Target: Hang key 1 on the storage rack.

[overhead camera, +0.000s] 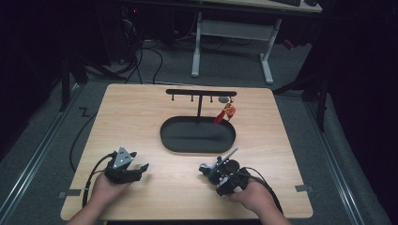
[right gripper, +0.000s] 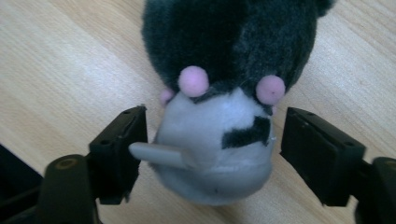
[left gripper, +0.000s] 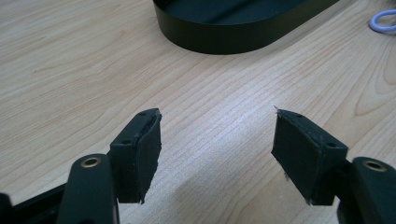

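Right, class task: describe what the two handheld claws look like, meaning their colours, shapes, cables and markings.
Both are black. The left claw carries a grey three-cornered plate and a black cable. Its pads are flat, dark rectangles on screwed brackets. The right claw also trails a black cable.

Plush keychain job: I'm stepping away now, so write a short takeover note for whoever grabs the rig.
Left tool: open, empty, low over the table.
Right tool: open around the black and grey plush toy lying on the table, pads not clamped.
Black hook stand with oval tray stands at mid-table; a red charm already hangs on it.
Left to do, probably: grip the plush and hang it.
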### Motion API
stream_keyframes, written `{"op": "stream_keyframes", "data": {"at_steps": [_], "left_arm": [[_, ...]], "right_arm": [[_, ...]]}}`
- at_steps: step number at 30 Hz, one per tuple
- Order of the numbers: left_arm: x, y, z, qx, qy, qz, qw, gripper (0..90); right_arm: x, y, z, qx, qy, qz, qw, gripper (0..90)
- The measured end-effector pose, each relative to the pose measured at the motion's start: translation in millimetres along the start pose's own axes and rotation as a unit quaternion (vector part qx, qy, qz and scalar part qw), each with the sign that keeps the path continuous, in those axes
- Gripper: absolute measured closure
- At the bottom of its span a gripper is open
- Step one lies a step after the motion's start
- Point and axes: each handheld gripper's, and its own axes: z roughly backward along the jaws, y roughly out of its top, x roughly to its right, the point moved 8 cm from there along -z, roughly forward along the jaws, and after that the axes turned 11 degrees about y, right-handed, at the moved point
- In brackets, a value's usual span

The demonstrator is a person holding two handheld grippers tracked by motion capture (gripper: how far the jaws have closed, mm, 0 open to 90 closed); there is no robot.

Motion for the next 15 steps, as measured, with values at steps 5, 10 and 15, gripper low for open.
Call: {"op": "stream_keyframes", "data": {"at_steps": [5,10,15], "left_arm": [[0.3,0.2,0.0,0.001,0.001,-0.001,1.0000,32.8],[0.9,0.1,0.0,0.000,0.000,-0.002,1.0000,32.8],[0.9,0.0,0.0,0.000,0.000,-0.002,1.0000,32.8]], "right_arm": [[0.7,-0.1,-0.2,0.009,0.003,-0.017,0.9998,36.0],[0.8,0.4,-3.1,0.010,0.004,-0.015,0.9998,41.5],[-0.4,1.2,-1.8,0.009,0.001,-0.007,0.9999,46.2]]}}
